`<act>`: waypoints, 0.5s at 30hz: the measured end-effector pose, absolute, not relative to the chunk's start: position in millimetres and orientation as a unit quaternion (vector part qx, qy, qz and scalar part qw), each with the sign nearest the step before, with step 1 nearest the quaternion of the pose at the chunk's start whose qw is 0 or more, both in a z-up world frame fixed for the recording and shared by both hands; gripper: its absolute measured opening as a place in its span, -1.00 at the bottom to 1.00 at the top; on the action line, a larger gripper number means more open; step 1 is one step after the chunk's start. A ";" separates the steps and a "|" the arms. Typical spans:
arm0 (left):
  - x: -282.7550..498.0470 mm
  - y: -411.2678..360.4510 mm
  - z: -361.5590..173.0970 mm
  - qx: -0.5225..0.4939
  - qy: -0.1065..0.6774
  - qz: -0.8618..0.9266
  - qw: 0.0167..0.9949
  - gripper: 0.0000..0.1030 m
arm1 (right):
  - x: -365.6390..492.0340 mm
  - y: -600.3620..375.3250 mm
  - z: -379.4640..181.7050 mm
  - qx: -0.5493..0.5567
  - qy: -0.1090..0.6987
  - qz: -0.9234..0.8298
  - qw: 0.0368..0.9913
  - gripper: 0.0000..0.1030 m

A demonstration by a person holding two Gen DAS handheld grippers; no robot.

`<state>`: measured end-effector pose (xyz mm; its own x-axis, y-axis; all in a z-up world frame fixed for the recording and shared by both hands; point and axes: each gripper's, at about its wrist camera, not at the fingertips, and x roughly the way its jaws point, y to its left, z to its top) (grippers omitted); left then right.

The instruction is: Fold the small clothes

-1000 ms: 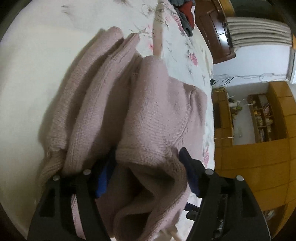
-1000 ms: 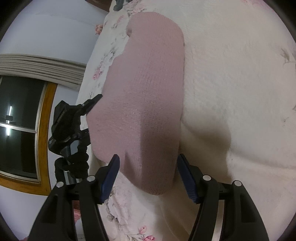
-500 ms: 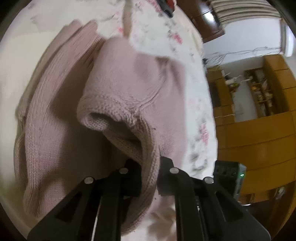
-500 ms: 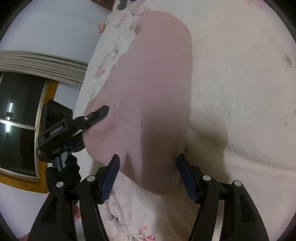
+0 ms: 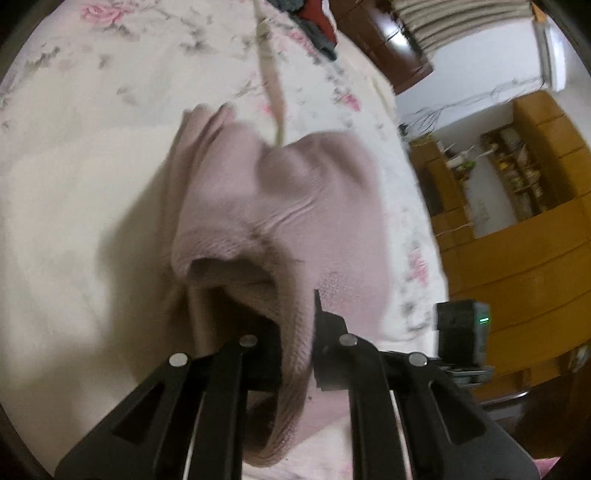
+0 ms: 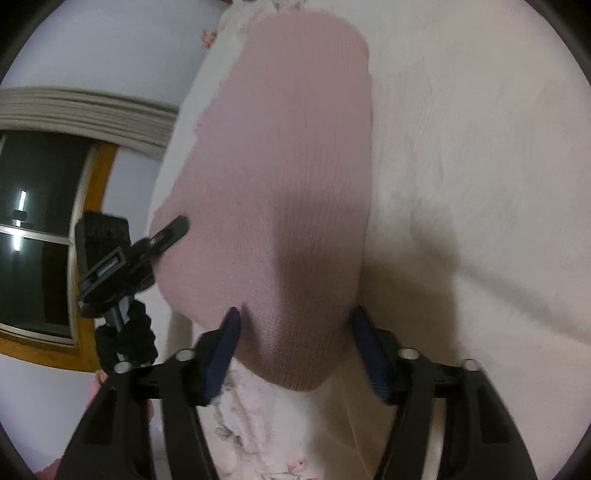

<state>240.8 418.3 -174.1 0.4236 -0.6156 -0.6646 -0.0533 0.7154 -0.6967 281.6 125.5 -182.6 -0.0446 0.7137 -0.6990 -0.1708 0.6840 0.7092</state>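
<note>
A dusty-pink knit sweater (image 5: 280, 199) lies bunched on a cream blanket (image 5: 74, 206) on the bed. My left gripper (image 5: 295, 332) is shut on the sweater's ribbed edge, which hangs down between its black fingers, and the cloth is lifted into a hollow fold. In the right wrist view the sweater (image 6: 288, 177) stretches away as a smooth flat panel. My right gripper (image 6: 295, 332) is open, its blue-padded fingers on either side of the sweater's near rounded end, close to the cloth.
A floral sheet (image 5: 207, 48) covers the bed beyond the blanket, with dark and red clothes (image 5: 314, 22) at its far end. Wooden cabinets (image 5: 517, 229) stand to the right. A black camera mount on a flexible tripod (image 6: 114, 266) stands left of the bed by a window (image 6: 33, 229).
My left gripper went from open around the sweater's edge to shut on it and has pulled it up and back. My right gripper has crept closer to the sweater's near end.
</note>
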 end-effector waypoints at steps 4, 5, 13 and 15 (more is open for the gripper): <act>243.7 419.3 -194.7 -0.357 0.506 -0.179 0.764 -0.70 | 278.8 130.6 -195.2 0.185 0.646 0.321 0.668 -0.38; 242.7 419.6 -195.4 -0.358 0.504 -0.179 0.765 -0.67 | 279.5 129.2 -198.0 0.190 0.648 0.321 0.664 -0.41; 222.3 437.5 -172.1 -0.373 0.508 -0.185 0.754 0.00 | 280.2 128.6 -186.0 0.164 0.643 0.320 0.677 -0.07; 217.2 451.3 -160.0 -0.385 0.491 -0.187 0.759 0.08 | 276.5 125.3 -178.6 0.158 0.632 0.321 0.687 -0.01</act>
